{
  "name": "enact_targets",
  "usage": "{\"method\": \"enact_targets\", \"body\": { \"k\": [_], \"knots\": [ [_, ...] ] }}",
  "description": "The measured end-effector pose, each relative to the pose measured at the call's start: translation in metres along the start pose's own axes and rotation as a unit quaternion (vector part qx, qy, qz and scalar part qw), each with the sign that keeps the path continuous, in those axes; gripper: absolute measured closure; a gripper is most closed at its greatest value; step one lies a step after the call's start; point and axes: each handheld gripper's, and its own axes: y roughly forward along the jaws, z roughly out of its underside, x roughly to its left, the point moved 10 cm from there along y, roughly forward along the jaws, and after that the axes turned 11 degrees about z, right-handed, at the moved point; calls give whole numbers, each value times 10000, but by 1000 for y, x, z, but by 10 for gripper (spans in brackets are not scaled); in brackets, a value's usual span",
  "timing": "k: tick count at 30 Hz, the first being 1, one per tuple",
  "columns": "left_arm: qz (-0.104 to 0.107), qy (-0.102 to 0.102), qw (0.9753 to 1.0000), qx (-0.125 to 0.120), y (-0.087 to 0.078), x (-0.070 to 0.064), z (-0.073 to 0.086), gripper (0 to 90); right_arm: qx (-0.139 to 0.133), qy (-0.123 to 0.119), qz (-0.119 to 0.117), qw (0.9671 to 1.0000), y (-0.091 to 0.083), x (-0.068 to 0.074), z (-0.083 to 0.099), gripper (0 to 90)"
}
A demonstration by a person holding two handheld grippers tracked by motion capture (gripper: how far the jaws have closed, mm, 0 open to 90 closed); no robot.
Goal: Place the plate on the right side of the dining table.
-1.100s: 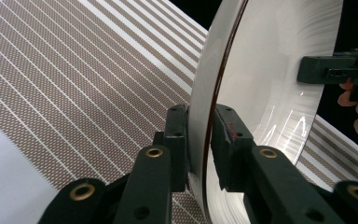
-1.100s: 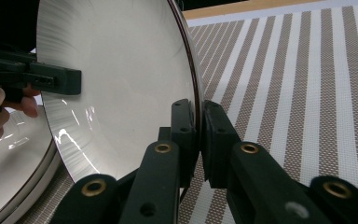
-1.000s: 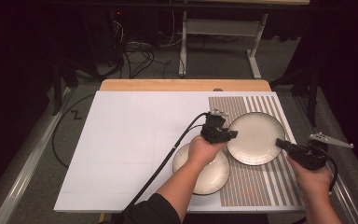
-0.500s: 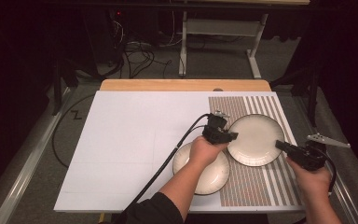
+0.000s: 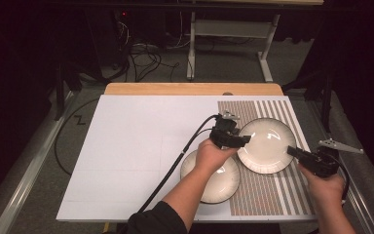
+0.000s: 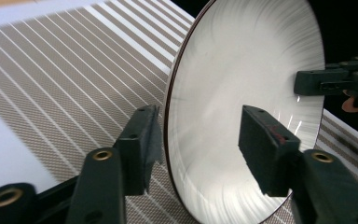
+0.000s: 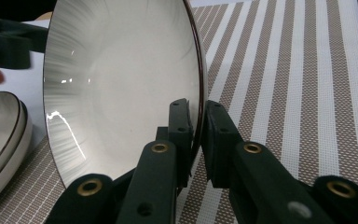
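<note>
— Fingers of the right gripper (image 7: 196, 140) first: how do they stand?

— Pressed together on the dark rim of the round white glazed plate (image 7: 121, 84), one black pad on the inner face and one on the outer. In the high view that right gripper (image 5: 296, 152) bites the plate's (image 5: 265, 144) edge nearest the person's right hand (image 5: 327, 187).

— And the left gripper (image 6: 198, 140)?

— Its fingers stand apart, straddling the opposite rim of the same plate (image 6: 242, 84): one pad outside the rim, one over the inner face, with a gap showing on both sides, so it is not clamped. From above, the left gripper (image 5: 237, 140) sits at the plate's left edge, held by the left hand (image 5: 213, 155).

— Where is the plate relative to those fingers?

— Between the two grippers, over the brown-and-white striped woven placemat (image 5: 272, 195). Whether its underside touches the mat I cannot tell.

— Anything close by?

— A second white plate with a dark rim (image 5: 219, 183) lies just beside and below the left fingers, partly under the left hand, half on the white table sheet (image 5: 136, 146). In the right gripper view it (image 7: 0, 140) appears left of the held plate.
</note>
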Motion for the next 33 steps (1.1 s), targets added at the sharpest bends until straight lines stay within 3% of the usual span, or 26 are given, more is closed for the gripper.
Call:
{"method": "enact_targets", "body": {
  "k": [5, 11, 24, 33],
  "knots": [
    [13, 47, 9999, -160, -25, -2, 4, 419, 26, 9, 72, 10000, 2, -1, 0, 840],
    [-26, 125, 9995, -306, -59, -3, 21, 366, 94, 47, 160, 9998, 5, -1, 2, 829],
    [-399, 159, 9966, -706, -140, 15, 61, 280, 215, 101, 256, 9994, 11, -5, 4, 812],
    [-744, 106, 9924, -976, -195, 25, 101, 190, 265, 162, 290, 9991, 12, -5, 6, 811]
  ]
}}
